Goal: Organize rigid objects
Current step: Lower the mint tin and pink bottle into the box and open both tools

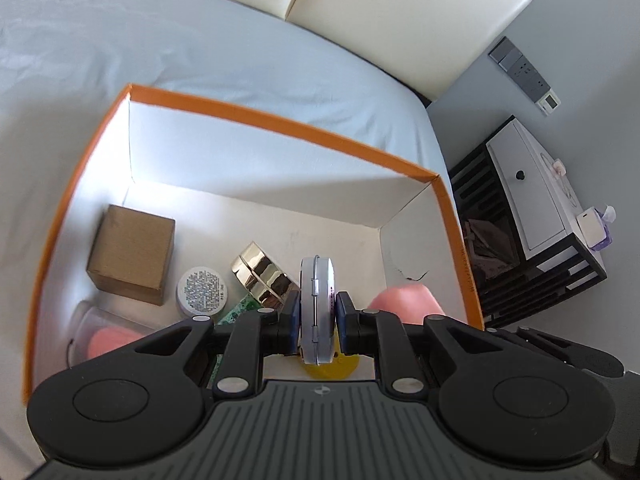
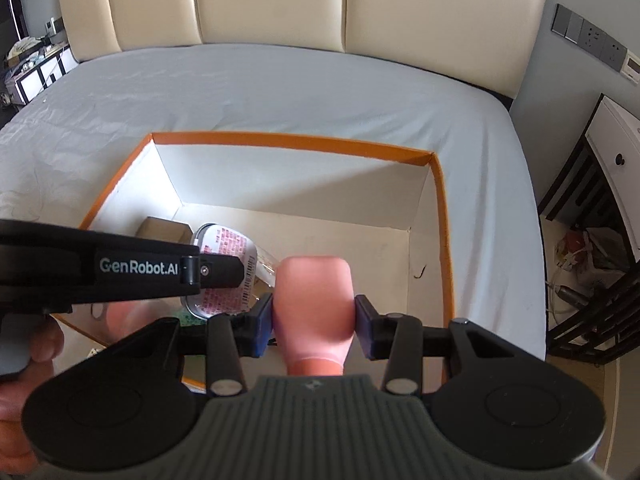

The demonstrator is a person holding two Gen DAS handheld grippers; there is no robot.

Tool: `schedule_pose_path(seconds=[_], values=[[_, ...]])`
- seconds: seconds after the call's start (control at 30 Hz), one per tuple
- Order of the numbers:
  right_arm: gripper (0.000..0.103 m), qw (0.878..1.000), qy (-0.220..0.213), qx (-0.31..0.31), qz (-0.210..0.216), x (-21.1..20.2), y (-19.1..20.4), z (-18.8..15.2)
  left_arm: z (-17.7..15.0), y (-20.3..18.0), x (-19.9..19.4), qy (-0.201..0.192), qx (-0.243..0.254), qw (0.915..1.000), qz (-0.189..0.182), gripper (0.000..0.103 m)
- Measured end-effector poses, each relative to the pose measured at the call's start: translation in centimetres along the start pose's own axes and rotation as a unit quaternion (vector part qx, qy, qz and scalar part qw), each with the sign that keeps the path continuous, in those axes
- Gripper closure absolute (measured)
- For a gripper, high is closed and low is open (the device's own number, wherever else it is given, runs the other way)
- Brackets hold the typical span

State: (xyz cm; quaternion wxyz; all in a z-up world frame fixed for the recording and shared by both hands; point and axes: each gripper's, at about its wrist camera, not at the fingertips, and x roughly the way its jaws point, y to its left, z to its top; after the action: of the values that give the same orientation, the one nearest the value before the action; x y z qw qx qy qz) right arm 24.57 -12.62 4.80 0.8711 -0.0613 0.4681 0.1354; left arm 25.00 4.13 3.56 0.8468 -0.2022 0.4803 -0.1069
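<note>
My left gripper (image 1: 317, 316) is shut on a flat silver tin (image 1: 317, 300), held on edge over the white box with the orange rim (image 1: 280, 120). In the right wrist view the tin (image 2: 224, 248) shows a pink printed label, and the left gripper (image 2: 224, 270) reaches in from the left. My right gripper (image 2: 314, 320) is shut on a pink cup (image 2: 314, 296) above the box (image 2: 296, 142). The pink cup (image 1: 404, 304) is also in the left wrist view, right of the tin. On the box floor lie a brown cardboard cube (image 1: 132, 254), a white labelled jar (image 1: 202, 290) and a gold jar (image 1: 264, 278).
The box stands on a bed with a pale blue sheet (image 2: 280, 88) and a cream headboard (image 2: 272, 4). A black and white nightstand (image 1: 532, 208) stands to the right. A person's hand (image 2: 24, 360) holds the left gripper. A pink item under clear plastic (image 1: 108, 340) and something yellow (image 1: 332, 366) also lie in the box.
</note>
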Motion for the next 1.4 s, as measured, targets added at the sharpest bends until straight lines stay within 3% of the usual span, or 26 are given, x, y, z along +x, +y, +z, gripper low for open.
schedule_pose_path(seconds=[0.2,0.43,0.63,0.8,1.0,1.13,1.27,1.4], values=[[0.06,0.999,0.041,0.011,0.017,3.0,-0.4,0.6,0.7,1.3,1.9,0.018,-0.023,0.9991,-0.032,0.083],[0.06,0.996,0.063,0.02,0.059,2.7,0.0,1.8,1.6,2.5,2.7,0.015,-0.049,0.9985,-0.02,0.084],[0.06,0.994,0.086,0.015,0.058,3.3,1.0,3.0,1.7,3.4,2.6,0.014,-0.065,0.9977,-0.012,0.084],[0.061,0.988,0.103,0.047,0.103,1.6,0.7,3.0,1.8,3.8,2.5,0.01,-0.071,0.9973,-0.012,0.083],[0.061,0.992,0.077,0.039,0.094,-1.5,0.8,4.0,2.0,4.1,1.7,0.007,-0.07,0.997,-0.033,0.083],[0.061,0.996,0.065,0.026,0.062,-1.8,0.5,4.5,2.1,3.9,1.3,0.0,-0.066,0.9971,-0.036,0.083],[0.061,0.996,0.059,0.032,0.06,-1.9,0.0,5.3,2.3,4.3,0.9,-0.006,-0.077,0.9964,-0.037,0.083],[0.061,0.999,0.036,-0.013,0.007,-0.3,0.6,5.7,2.2,4.6,1.3,-0.002,-0.084,0.9953,-0.049,0.083]])
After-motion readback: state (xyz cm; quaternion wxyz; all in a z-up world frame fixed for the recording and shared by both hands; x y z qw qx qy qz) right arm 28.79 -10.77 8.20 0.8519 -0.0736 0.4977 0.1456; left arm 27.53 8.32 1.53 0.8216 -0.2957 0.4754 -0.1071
